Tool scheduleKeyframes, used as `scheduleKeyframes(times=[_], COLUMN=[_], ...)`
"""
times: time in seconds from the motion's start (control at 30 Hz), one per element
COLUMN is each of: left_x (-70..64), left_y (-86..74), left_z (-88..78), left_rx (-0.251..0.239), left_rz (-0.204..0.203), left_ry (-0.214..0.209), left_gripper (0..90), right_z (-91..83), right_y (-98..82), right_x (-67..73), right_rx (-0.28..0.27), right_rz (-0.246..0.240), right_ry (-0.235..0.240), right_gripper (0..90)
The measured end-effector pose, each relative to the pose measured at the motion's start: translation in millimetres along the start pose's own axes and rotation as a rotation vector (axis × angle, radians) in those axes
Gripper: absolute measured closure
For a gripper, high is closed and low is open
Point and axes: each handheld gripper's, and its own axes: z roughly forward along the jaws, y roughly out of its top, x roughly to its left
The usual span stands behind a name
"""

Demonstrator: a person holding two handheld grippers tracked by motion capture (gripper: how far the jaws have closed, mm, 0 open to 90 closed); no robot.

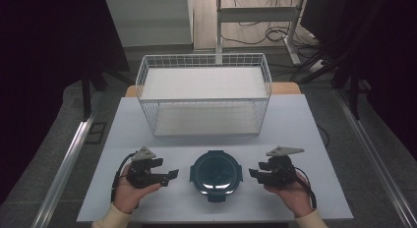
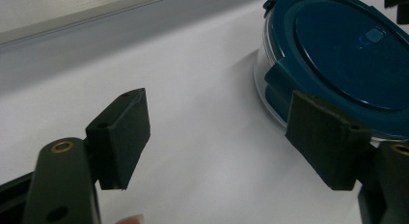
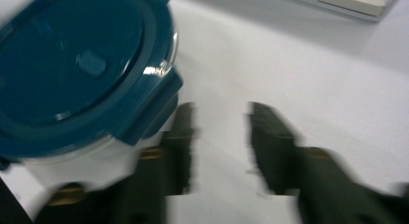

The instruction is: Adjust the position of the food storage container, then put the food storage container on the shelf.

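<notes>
While sitting at the near middle of the white table (image 1: 295, 120), the round blue-lidded container (image 1: 216, 175) is lying between both grippers, touched by neither. Left gripper (image 1: 173, 175) is waiting just left of it, jaws apart and empty; right gripper (image 1: 253, 174) is standing just right, also released. Farther back, the wire basket (image 1: 204, 93) is standing. A one-sided pinch on a lid latch could be tipping or sliding the container.
</notes>
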Motion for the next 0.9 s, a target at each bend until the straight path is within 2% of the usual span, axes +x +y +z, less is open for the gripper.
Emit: scheduleKeyframes(times=[0.03,0.07,0.23,0.4,0.5,0.73,0.9], left_x=[-0.4,-0.7,-1.5,-3.1,-3.7,-5.9,-7.4], left_y=[0.1,0.3,1.3,2.4,2.9,5.3,7.4], left_z=[-0.4,-0.9,-3.6,-4.9,-5.5,-7.0,-5.5], left_rx=[-0.002,-0.004,-0.003,0.001,0.003,0.002,0.007], left_rz=[0.000,-0.002,-0.015,-0.028,-0.033,-0.053,-0.101], left_ry=[-0.001,-0.002,-0.020,-0.038,-0.043,-0.056,-0.061], left_gripper=[23.0,22.2,22.1,21.7,21.4,19.3,15.7], right_z=[0.0,-1.2,-1.8,0.4,0.6,1.1,1.1], right_y=[0.0,-0.6,-0.4,-1.0,-0.9,1.2,1.0], right_x=[0.0,-2.3,-1.3,2.4,4.2,7.7,8.9], right_rx=[0.000,-0.022,-0.039,-0.027,-0.024,-0.030,-0.033], right_rz=[0.000,0.024,0.025,0.005,-0.004,0.019,0.045], right_ry=[0.000,0.010,0.022,0.065,0.074,0.092,0.113], right_gripper=[43.0,36.0,28.1,23.7,23.6,18.1,17.2])
